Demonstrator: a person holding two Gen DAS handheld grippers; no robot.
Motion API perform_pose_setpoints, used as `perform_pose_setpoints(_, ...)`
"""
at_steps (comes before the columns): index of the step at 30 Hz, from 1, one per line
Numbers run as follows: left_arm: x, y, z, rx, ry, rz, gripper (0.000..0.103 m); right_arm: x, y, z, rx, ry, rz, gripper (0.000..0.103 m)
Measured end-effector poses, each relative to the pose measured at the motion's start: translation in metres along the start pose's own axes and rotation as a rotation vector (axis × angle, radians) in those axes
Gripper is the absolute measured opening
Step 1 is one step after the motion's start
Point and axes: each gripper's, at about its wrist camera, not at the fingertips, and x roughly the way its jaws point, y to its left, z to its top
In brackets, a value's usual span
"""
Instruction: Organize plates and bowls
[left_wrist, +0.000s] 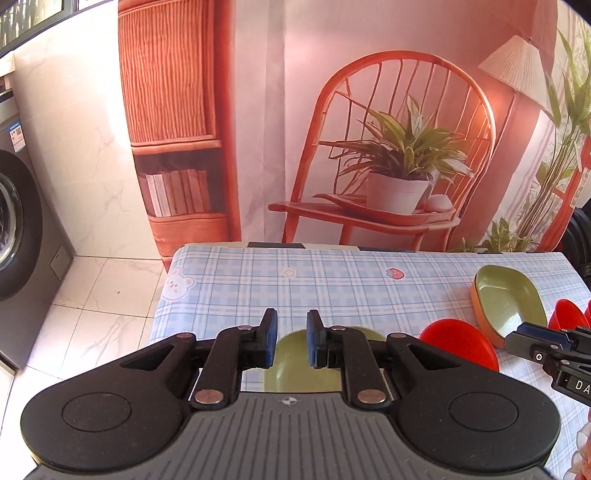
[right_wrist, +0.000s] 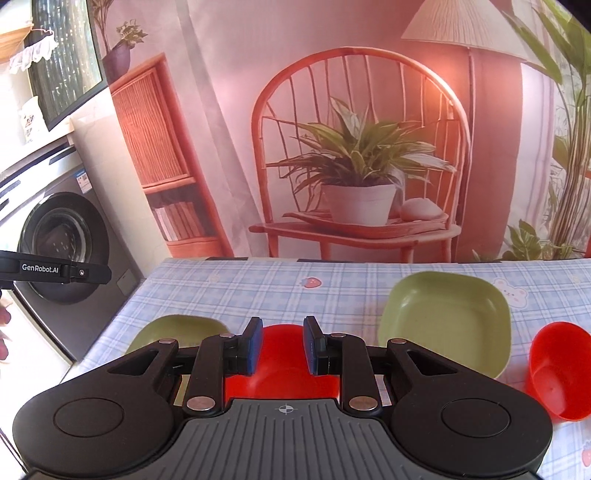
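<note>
My left gripper is open and empty above a green plate near the table's front left. My right gripper is open and empty above a red dish, which also shows in the left wrist view. The green plate lies left of the red dish. A square green dish sits on the right; in the left wrist view this dish appears stacked on an orange one. A red bowl stands at the far right, also visible in the left wrist view.
The table has a blue checked cloth. A washing machine stands on the tiled floor to the left. A printed backdrop with a chair and plant hangs behind the table's far edge. The right gripper's body enters the left wrist view.
</note>
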Motion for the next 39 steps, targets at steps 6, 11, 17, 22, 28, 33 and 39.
perform_pose_setpoints(6,0.022,0.022,-0.013,-0.001,0.043,-0.013,0.018,0.010,0.034,-0.017,0.056,0.028,0.031,0.022)
perform_pose_setpoints(11,0.021,0.044,-0.006,-0.016,0.033,0.005,0.018,0.022,0.049,-0.025,0.071,0.071,0.044,0.022)
perform_pose_setpoints(17,0.017,0.057,0.009,-0.002,-0.001,0.037,0.018,0.025,0.046,-0.020,0.101,0.058,0.036,0.023)
perform_pose_setpoints(22,0.025,0.052,0.004,-0.003,-0.012,0.032,0.018,0.028,0.048,-0.026,0.106,0.079,0.045,0.023)
perform_pose_setpoints(28,0.065,0.035,-0.026,-0.009,0.095,-0.037,0.018,0.041,0.052,-0.042,0.093,0.160,0.065,0.023)
perform_pose_setpoints(33,0.083,0.029,-0.032,-0.006,0.112,-0.018,0.018,0.056,0.052,-0.048,0.112,0.230,0.069,0.023)
perform_pose_setpoints(39,0.093,0.027,-0.032,-0.006,0.122,-0.024,0.023,0.071,0.050,-0.050,0.091,0.262,0.074,0.023)
